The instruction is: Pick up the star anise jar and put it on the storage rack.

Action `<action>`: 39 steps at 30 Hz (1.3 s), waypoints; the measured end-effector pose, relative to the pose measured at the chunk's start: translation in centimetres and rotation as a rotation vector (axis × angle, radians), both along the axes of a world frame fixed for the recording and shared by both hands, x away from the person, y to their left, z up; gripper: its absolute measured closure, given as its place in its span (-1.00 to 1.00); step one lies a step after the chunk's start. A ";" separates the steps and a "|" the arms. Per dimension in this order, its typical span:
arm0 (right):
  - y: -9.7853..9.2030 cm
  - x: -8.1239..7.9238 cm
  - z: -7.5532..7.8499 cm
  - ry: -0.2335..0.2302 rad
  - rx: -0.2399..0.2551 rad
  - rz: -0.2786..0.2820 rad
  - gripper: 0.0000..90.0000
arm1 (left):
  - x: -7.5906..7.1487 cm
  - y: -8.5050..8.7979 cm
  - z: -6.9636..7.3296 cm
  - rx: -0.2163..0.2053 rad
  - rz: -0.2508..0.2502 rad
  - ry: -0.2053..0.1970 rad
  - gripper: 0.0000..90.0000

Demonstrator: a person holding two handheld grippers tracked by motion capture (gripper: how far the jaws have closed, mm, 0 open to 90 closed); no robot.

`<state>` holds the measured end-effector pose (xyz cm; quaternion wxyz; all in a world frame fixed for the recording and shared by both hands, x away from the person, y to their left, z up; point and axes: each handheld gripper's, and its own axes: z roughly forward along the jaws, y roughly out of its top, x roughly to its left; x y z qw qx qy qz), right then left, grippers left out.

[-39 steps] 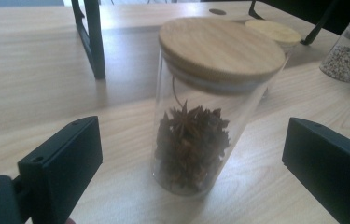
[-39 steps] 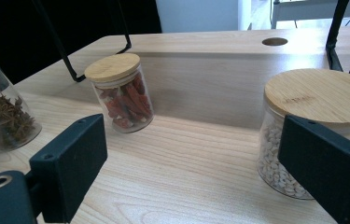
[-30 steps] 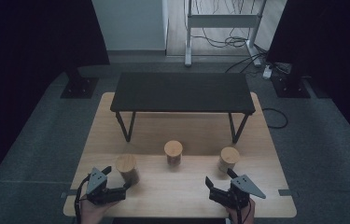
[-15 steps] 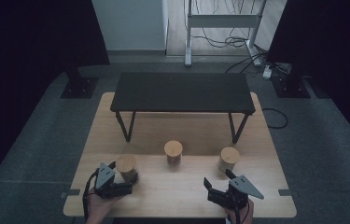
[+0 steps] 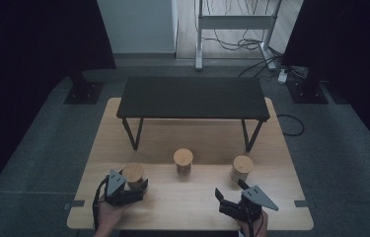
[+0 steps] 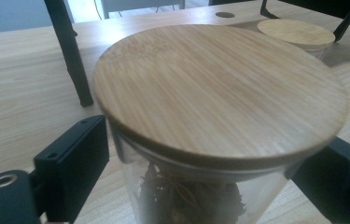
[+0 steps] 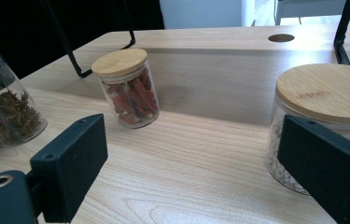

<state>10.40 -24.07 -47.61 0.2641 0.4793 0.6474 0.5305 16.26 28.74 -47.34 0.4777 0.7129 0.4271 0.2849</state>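
Observation:
A glass jar of star anise (image 5: 133, 174) with a bamboo lid (image 6: 219, 88) stands at the front left of the wooden table (image 5: 192, 210). My left gripper (image 5: 134, 182) has just been closing on it; its black pads (image 6: 77, 163) now sit against the glass on both sides, below the lid. A jar of red dried pieces (image 5: 183, 160) stands in the middle, seen too in the right gripper view (image 7: 128, 88). A wider jar of pale grains (image 5: 242, 168) stands at the right. My right gripper (image 5: 230, 189) rests open just in front of that jar (image 7: 324, 107), holding nothing.
A low black bench (image 5: 192, 96) on thin legs spans the back half of the wooden table. Bare wood lies between the two grippers along the front edge. Dark stands and cables sit on the grey floor beyond.
My left gripper has slid right toward the star anise jar and its jaws have narrowed around it. The right gripper and the other two jars have stayed put.

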 end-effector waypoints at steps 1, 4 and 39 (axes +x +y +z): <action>0.0 0.0 0.0 0.000 0.000 0.000 -0.83 | 0.1 0.1 0.0 -0.007 -0.004 0.004 -0.71; 0.0 0.0 0.0 -0.001 -0.001 0.001 -0.83 | 0.2 0.3 -0.2 -0.014 -0.012 0.010 -0.54; 0.2 0.1 -0.2 0.002 -0.008 0.008 -0.83 | -0.1 -0.1 -0.3 0.008 -0.042 -0.023 -0.42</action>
